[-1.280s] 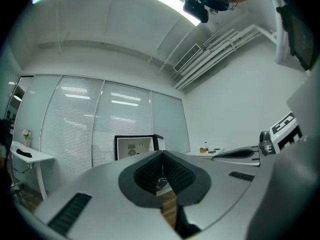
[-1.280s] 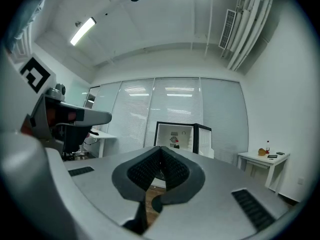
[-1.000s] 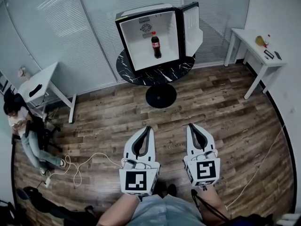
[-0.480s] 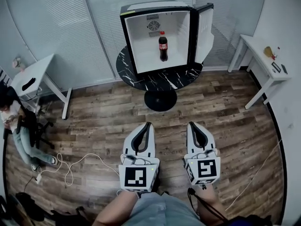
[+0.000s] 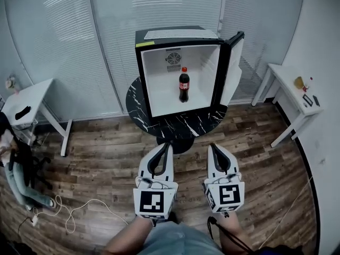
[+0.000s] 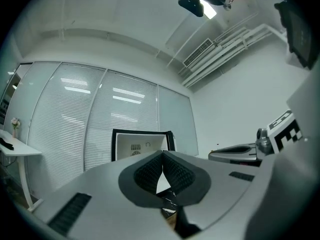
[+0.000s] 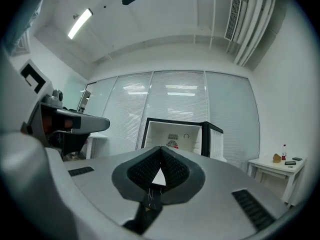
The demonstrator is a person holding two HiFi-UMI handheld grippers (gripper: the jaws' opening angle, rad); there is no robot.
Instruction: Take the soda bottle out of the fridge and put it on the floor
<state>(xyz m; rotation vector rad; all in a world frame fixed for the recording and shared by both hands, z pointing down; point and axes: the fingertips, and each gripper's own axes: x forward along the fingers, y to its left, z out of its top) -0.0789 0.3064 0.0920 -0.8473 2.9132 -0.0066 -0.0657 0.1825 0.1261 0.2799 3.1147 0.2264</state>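
Wood-plank floor (image 5: 106, 153) fills the lower half of the head view, and a wall of pale blinds (image 5: 79, 47) closes the room at twelve o'clock. Against that wall a small black fridge (image 5: 180, 34) stands on a round, dark, marbled desk (image 5: 159, 126), its door (image 5: 236, 62) swung open toward two o'clock, so the white inside is in plain sight. A white desk (image 5: 32, 97) stands at ten o'clock and another white desk (image 5: 289, 84) at two o'clock, the second carrying a few small things too small to name. At nine o'clock, cut by the frame edge, a person (image 5: 13, 163) sits on a chair.

The left gripper (image 5: 168, 145) and the right gripper (image 5: 212, 145) lie side by side at six o'clock, both pointing at the fridge and well short of it, above bare floor. Each is clenched: in its own view the ribbed pads meet at the tips with nothing between them.

The soda bottle (image 5: 184, 85), dark with a red cap and label, stands upright on the fridge's inner floor, near its middle. A pale cable (image 5: 74, 211) snakes over the planks at eight o'clock.
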